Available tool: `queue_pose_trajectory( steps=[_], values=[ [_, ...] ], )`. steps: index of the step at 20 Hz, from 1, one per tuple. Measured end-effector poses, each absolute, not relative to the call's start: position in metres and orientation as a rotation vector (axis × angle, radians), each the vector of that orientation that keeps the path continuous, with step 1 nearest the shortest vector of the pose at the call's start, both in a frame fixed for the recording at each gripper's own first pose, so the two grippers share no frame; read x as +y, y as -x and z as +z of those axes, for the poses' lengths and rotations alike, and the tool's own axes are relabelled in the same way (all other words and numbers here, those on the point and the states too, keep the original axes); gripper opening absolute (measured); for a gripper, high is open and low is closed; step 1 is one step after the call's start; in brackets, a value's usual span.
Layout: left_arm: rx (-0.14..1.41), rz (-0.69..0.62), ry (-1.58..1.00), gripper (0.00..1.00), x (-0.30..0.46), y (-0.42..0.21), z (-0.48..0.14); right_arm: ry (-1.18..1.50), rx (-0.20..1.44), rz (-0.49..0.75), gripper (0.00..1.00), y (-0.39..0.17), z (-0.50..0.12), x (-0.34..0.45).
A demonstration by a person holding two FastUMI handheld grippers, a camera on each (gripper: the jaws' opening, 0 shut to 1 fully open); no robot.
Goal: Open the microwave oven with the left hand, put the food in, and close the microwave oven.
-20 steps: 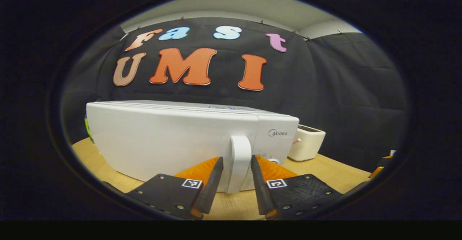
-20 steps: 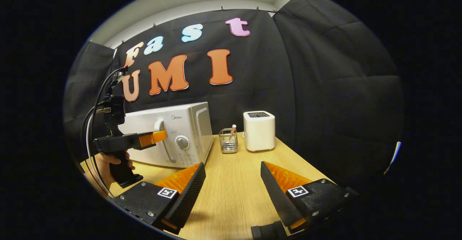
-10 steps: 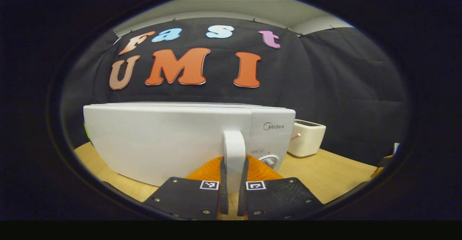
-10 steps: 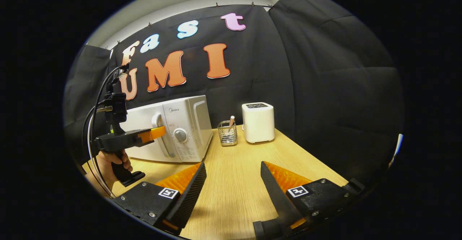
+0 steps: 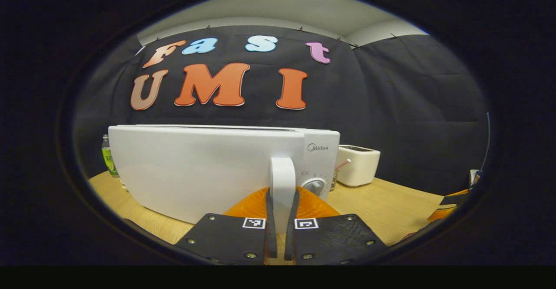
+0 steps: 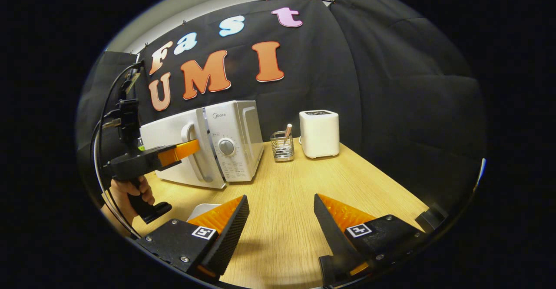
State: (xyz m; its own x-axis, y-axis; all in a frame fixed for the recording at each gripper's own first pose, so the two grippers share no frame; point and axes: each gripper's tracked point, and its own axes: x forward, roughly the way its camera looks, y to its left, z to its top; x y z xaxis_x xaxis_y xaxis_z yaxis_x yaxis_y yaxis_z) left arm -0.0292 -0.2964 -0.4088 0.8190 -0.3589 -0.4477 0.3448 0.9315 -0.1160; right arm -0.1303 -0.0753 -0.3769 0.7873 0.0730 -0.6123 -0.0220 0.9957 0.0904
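A white microwave point(image 5: 195, 167) stands on the wooden table point(image 5: 382, 197). My left gripper point(image 5: 282, 206) is shut on its upright white door handle point(image 5: 282, 176), with one finger on each side. In the right gripper view the microwave's point(image 6: 234, 132) door point(image 6: 173, 145) stands slightly ajar, with a narrow gap beside the control panel. There a hand point(image 6: 130, 189) holds the left gripper point(image 6: 186, 149) at the handle point(image 6: 191, 137). My right gripper point(image 6: 278, 219) hangs open over the table point(image 6: 304, 180), holding nothing. A white rounded thing point(image 6: 203, 207) peeks out behind its left finger, mostly hidden.
A white toaster point(image 6: 319, 132) and a wire holder point(image 6: 282, 146) with a stick in it stand to the right of the microwave by the back wall. A green-labelled bottle point(image 5: 106, 154) stands behind the microwave's left end.
My left gripper went from open around the handle to shut on it. The door has since swung out a little. The right gripper stayed open and shifted slightly.
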Motion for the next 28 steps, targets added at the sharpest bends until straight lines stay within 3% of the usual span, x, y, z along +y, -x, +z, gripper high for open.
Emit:
queue_pose_trajectory(
  steps=[15, 16, 18, 23, 28],
  values=[
    [0.375, -0.413, 0.036, 0.10, -0.172, 0.164, -0.329, -0.082, 0.740, 0.070, 0.94, 0.140, -0.384, -0.036],
    [0.377, -0.407, 0.044, 0.06, -0.161, 0.169, -0.325, -0.084, 0.736, 0.068, 0.94, 0.138, -0.382, -0.033],
    [0.374, -0.393, 0.036, 0.11, -0.139, 0.179, -0.318, -0.082, 0.727, 0.060, 0.94, 0.136, -0.379, -0.028],
    [0.346, -0.342, 0.037, 0.07, -0.082, 0.195, -0.302, -0.105, 0.735, 0.040, 0.94, 0.145, -0.381, -0.018],
    [0.334, -0.304, 0.022, 0.09, -0.035, 0.203, -0.295, -0.104, 0.737, 0.001, 0.94, 0.155, -0.380, -0.012]
  ],
)
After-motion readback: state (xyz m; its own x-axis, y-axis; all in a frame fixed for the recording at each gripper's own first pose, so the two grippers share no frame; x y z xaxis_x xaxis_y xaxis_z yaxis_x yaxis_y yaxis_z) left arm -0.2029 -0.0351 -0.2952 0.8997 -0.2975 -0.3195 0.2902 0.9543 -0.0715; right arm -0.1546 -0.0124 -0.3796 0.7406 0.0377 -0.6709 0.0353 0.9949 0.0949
